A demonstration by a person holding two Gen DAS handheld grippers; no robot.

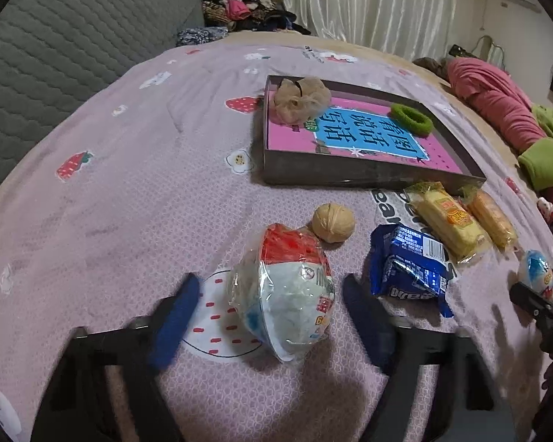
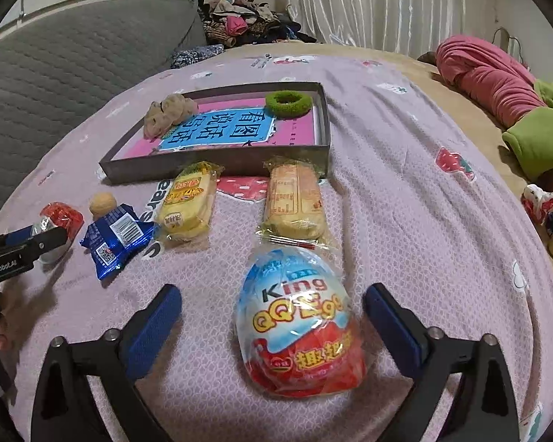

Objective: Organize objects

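two grippers, each parked over its own egg-shaped snack on the pink blanket (image 2: 405, 191), so starting at the jaws: the left gripper (image 1: 271, 304) has its blue pads either side of a plastic-wrapped egg (image 1: 282, 294) with a red top and whitish bottom, lying on its side. there's a visible gap on both sides, pads not touching, so the jaws are released around it, nothing held. the right gripper (image 2: 272, 311) is spread even wider around the king qq egg (image 2: 298, 326), blue on top and red below, again with daylight on both sides, so also let go

moving outward in the left wrist view: a walnut (image 1: 333, 224) sits just past the wrapped egg, nearly touching its red end. to the right of that is a blue snack packet (image 1: 411, 265), crumpled, then two yellow cake packets (image 1: 449, 221) side by side. in the right wrist view one of them lies just beyond the qq egg, its wrapper edge about touching it

farther back is a shallow dark tray (image 1: 350, 173) with a pink and blue book (image 1: 368, 132) lying flat inside. a beige scrunchie (image 1: 300, 99) sits on one corner of the book and a green hair ring (image 1: 411, 118) on the other

at the far edge there's a grey quilted cushion (image 1: 73, 44), a clothes pile (image 1: 239, 3), white curtains (image 1: 368, 0), and pink and green bedding (image 1: 497, 103) off to the right
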